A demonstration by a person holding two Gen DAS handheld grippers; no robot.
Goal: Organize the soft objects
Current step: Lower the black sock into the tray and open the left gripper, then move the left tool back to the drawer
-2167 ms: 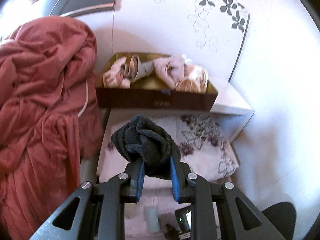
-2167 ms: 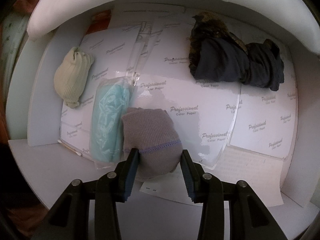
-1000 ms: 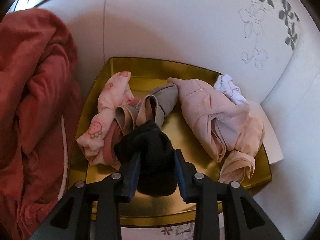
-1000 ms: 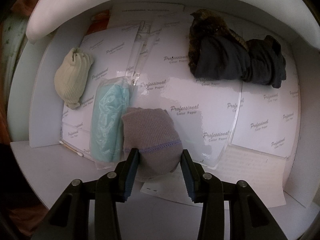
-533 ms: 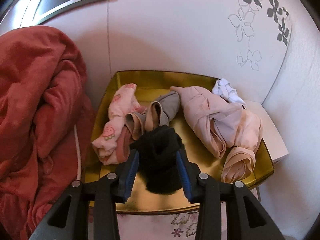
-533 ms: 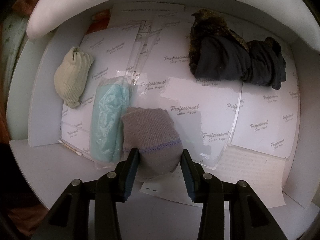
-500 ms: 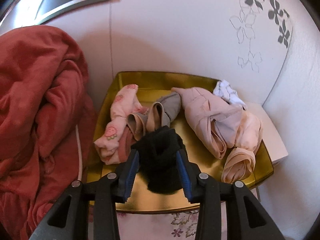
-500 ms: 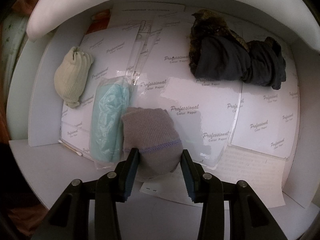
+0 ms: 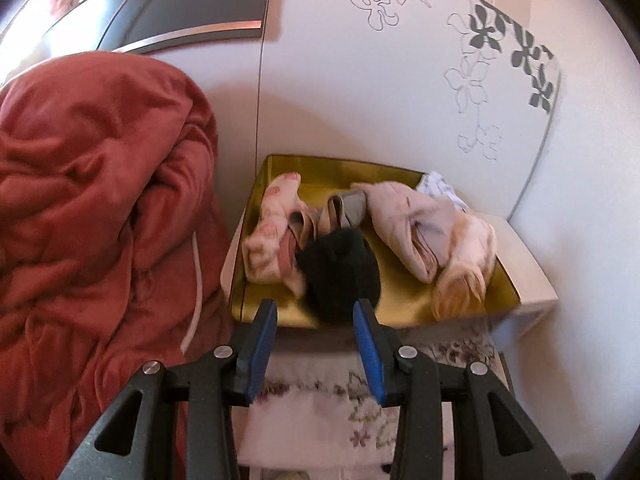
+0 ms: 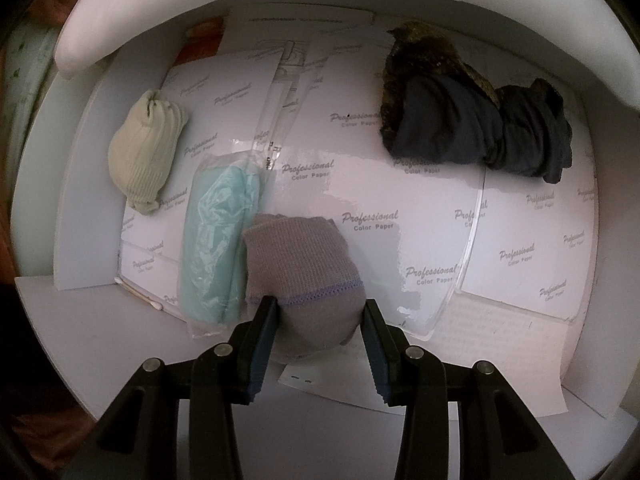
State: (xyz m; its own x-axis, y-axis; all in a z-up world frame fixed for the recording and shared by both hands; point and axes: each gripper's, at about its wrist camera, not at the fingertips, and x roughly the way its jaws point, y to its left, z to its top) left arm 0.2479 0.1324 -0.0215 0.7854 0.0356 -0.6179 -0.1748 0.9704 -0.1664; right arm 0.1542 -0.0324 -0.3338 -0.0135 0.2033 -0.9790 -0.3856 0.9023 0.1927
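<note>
A: Item one, left view?
B: Rumpled rust-red blanket (image 9: 92, 208) heaped at far left, against the gold-lined shallow cardboard tray (image 9: 276, 168). In the tray, left to right: pale pink strawberry-print rolled cloth (image 9: 268, 236), beige-and-grey folded pair (image 9: 340, 212), black knitted sock ball (image 9: 340, 272), dusty-pink rolled garments (image 9: 416, 228).

A: Left gripper (image 9: 316, 332)?
B: Fingers parted with nothing between them; the jaws have just been opening. The black ball lies in the tray's front, beyond the tips.

A: Right view?
B: Cream ribbed sock ball (image 10: 146, 160), bagged mint-green cloth (image 10: 218, 240), mauve-grey knitted sock ball (image 10: 304, 276), dark navy-and-brown bundle (image 10: 476, 128), all on glossy white paper sheets (image 10: 520, 248) in a white drawer (image 10: 80, 220).

A: Right gripper (image 10: 320, 320)?
B: Fingers closed on the mauve ball, pressing its sides just below the purple stitched band.

A: Handling?
B: Likely light, soft and compressible; grip the thick middle so the roll stays folded.

A: Room?
B: Bag touching its left side; open paper to the right. Drawer walls all around, so I would lift straight up.
</note>
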